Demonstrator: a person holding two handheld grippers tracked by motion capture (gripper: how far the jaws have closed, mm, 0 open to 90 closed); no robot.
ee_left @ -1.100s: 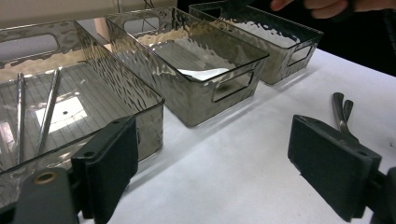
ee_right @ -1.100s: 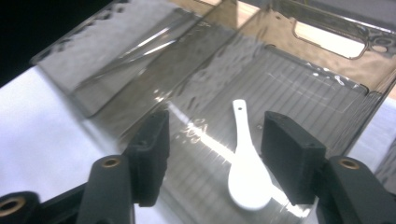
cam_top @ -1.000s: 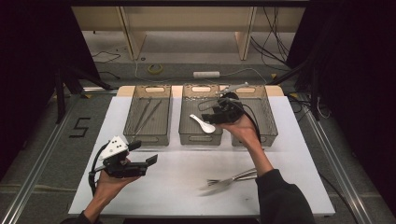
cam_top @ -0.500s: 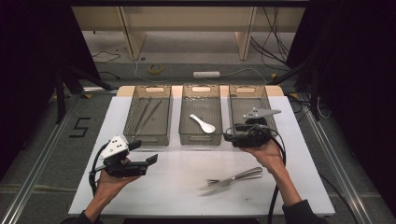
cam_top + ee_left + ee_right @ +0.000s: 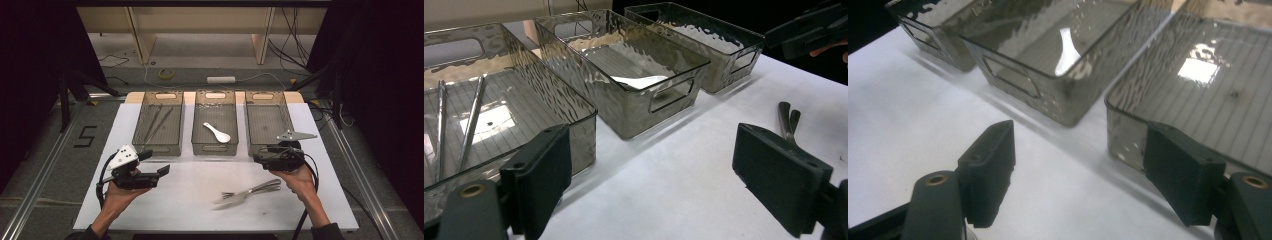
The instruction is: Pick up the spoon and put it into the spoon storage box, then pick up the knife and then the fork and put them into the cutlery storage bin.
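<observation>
My right gripper (image 5: 256,159) hovers over the white table (image 5: 190,180) by the right-hand bin (image 5: 266,125), its jaws just spread wide with nothing between them. The white spoon (image 5: 217,132) already lies in the middle bin (image 5: 215,145). The forks (image 5: 246,192) lie on the table just below that gripper; next I should probably lower onto their handles and pinch. My left gripper (image 5: 162,172) waits, spread and empty.

Surface (image 5: 200,190): white, rectangular top.
Bins: left bin (image 5: 158,123), middle bin (image 5: 215,123) and right bin (image 5: 267,121), in a row along the far edge.
Forks (image 5: 247,192): lying near the front, right of centre.
</observation>
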